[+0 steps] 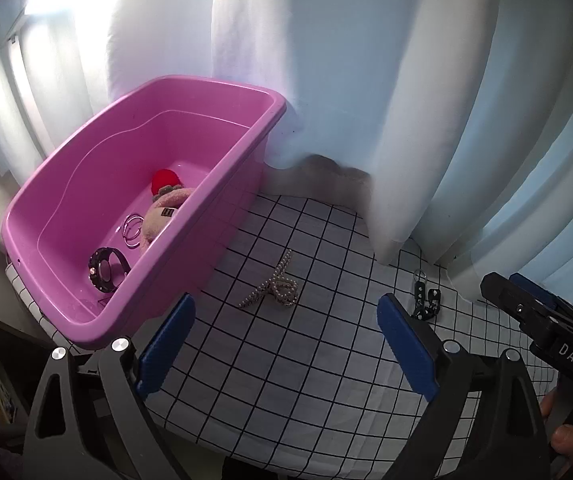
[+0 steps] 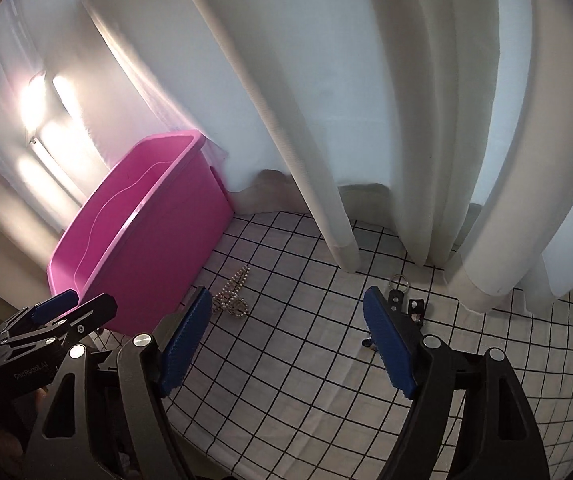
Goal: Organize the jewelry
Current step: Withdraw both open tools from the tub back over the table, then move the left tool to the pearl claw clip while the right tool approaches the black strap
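Note:
A pink plastic bin (image 1: 214,208) stands at the left on the checked cloth (image 1: 306,360). Inside it lie a black watch (image 1: 106,270), silver hoop bangles (image 1: 132,230) and a pink plush toy with a red cap (image 1: 164,200). A pearl bead necklace (image 1: 276,286) lies on the cloth right of the bin; it also shows in the right wrist view (image 2: 232,296). A black strap with a key ring (image 1: 424,298) lies farther right, partly hidden behind my right finger in the right wrist view (image 2: 404,300). My left gripper (image 1: 286,344) is open and empty above the cloth. My right gripper (image 2: 286,340) is open and empty.
White curtains (image 1: 366,100) hang behind the table and drape onto the cloth at the back right. The pink bin (image 2: 142,248) sits against them. My right gripper's body (image 1: 542,320) shows at the right edge of the left wrist view.

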The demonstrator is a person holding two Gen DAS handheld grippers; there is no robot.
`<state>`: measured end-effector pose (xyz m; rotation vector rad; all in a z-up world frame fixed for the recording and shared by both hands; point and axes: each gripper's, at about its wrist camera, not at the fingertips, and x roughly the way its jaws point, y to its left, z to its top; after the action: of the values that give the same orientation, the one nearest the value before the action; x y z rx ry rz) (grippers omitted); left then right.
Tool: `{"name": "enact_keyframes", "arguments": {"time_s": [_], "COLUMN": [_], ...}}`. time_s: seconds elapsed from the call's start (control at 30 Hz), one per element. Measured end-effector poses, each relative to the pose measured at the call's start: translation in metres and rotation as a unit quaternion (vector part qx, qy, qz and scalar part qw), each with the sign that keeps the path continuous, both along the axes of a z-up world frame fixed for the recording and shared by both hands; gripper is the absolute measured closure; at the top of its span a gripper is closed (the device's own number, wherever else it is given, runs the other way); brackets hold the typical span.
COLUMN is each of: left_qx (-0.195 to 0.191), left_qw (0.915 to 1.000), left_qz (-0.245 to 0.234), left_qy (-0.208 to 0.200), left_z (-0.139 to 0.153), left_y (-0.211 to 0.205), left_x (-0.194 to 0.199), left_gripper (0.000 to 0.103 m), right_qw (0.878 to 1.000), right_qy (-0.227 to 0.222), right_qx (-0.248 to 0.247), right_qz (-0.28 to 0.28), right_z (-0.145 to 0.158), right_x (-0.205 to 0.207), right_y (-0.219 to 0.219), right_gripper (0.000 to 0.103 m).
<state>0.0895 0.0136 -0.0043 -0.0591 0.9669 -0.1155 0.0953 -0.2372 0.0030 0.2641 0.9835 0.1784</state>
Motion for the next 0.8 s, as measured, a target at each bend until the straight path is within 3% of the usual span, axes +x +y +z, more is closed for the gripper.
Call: {"name": "enact_keyframes", "arguments": {"time_s": [0.4,0.8], "left_qx": [0.019,0.032], "left_qw": [0.9992,0.9979], "left_qz": [-0.009,-0.003], "left_qy": [0.035,0.057], "left_z": [-0.071,-0.138], "left_y": [-0.019,-0.022], "left_x": [-0.005,0.006], "left_gripper": [0.010,0.010], "right_qw": [0.996,0.994], "right_qy": [0.049,0.068], "right_qx": [-0.021,-0.028], "right_qz": [-0.068,-0.079], "right_z": [-0.080,-0.146], "right_x": [-0.044,-0.039], "right_y": [-0.043,-0.044], "right_gripper": [0.028,0.028]}}
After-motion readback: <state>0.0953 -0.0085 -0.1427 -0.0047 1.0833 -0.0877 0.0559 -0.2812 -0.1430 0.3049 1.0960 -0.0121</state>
